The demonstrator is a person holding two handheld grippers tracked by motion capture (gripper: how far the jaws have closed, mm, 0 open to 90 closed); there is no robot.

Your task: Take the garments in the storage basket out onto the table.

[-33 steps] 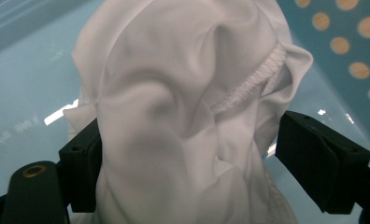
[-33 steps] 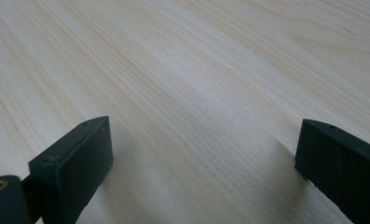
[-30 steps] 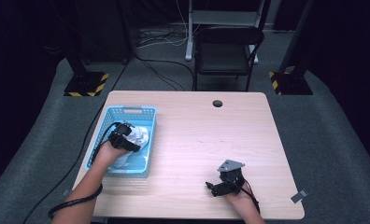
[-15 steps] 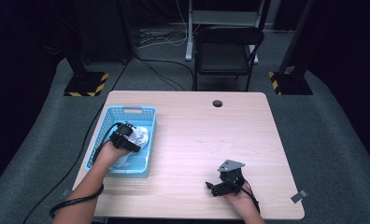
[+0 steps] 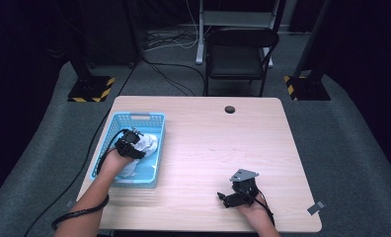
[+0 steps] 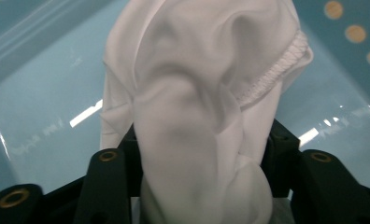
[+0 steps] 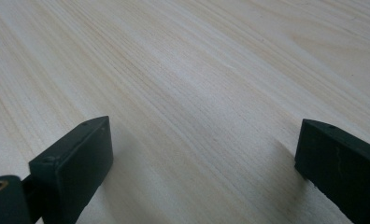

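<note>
A white cloth (image 5: 146, 144) lies crumpled in a light blue plastic basket (image 5: 134, 118) at the table's left. My left gripper (image 5: 133, 142) reaches down into the basket, and its jaws have just been closing with the cloth between them. In the left gripper view a thick fold of the cloth (image 6: 197, 93) rises bunched between the two black jaws of the left gripper (image 6: 202, 158), which press on it from both sides. My right gripper (image 5: 228, 197) rests low near the table's front edge. Its jaws stand wide apart over bare wood, the right gripper (image 7: 204, 154) holding nothing.
The basket's floor (image 6: 43, 102) and holed wall surround the cloth. The wooden table (image 5: 218, 143) has a round cable hole (image 5: 229, 109) at the back. A black chair (image 5: 238, 54) stands behind the table, and a cable trails off the left edge.
</note>
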